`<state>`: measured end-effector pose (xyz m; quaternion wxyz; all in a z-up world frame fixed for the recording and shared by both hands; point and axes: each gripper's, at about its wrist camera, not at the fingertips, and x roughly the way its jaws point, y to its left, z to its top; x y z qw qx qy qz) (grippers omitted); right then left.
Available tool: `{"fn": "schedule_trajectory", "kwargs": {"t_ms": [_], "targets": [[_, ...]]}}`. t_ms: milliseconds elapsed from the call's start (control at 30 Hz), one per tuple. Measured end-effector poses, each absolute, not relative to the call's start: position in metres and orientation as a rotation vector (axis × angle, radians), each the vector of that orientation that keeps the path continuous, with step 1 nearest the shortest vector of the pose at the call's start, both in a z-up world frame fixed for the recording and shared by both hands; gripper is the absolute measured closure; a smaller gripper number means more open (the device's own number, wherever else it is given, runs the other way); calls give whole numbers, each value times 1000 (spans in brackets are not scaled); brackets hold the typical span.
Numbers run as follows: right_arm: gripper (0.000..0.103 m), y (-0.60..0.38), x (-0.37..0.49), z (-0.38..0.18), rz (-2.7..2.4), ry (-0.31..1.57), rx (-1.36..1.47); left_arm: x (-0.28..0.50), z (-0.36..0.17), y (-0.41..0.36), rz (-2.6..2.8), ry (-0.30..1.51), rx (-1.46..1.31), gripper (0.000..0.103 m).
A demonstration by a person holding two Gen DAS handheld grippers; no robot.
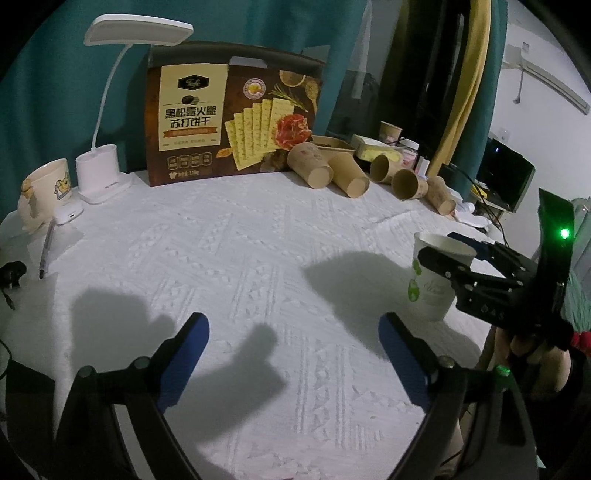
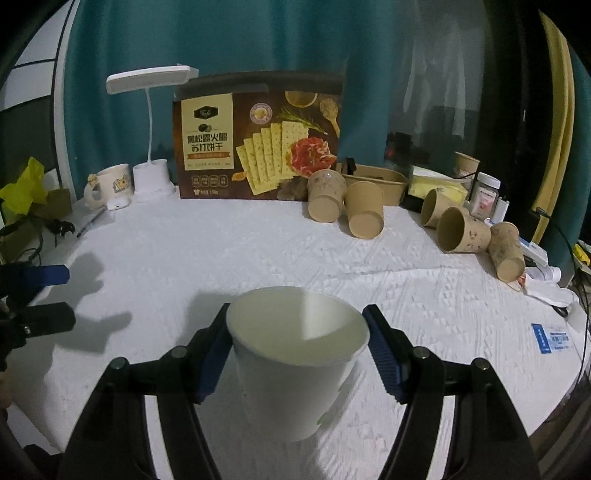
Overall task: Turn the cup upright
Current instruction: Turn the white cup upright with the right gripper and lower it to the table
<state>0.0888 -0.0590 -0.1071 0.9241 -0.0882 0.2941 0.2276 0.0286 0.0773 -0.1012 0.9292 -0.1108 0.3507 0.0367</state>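
Pinching upright white paper cup (image 2: 295, 369) in right gripper (image 2: 297, 354), left gripper (image 1: 293, 354) spread empty, embossed tablecloth (image 1: 258, 240)

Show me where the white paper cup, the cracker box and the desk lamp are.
white paper cup (image 2: 291, 384), right wrist view, on its front wall below the rim.
cracker box (image 1: 207, 110), left wrist view, on its cream label panel.
desk lamp (image 1: 138, 31), left wrist view, on its flat head.

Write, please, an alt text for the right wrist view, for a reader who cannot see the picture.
A white paper cup stands mouth up between the blue pads of the right gripper, which is shut on it, above a white tablecloth. Behind are brown paper cups lying on their sides, a cracker box and a desk lamp.
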Motion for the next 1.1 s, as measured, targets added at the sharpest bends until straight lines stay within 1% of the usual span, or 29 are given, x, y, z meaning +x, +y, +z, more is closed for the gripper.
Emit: {"fn": "schedule_trajectory", "kwargs": {"t_ms": [267, 400, 800, 1100], "targets": [[34, -64, 72, -115, 472, 612, -204, 28, -99, 67, 68, 711, -195, 10], [30, -68, 69, -120, 471, 637, -189, 27, -97, 59, 78, 703, -153, 10], [27, -89, 54, -131, 448, 704, -135, 22, -96, 47, 36, 706, -176, 10], [25, -116, 36, -128, 361, 719, -86, 15, -91, 36, -12, 690, -171, 9]]}}
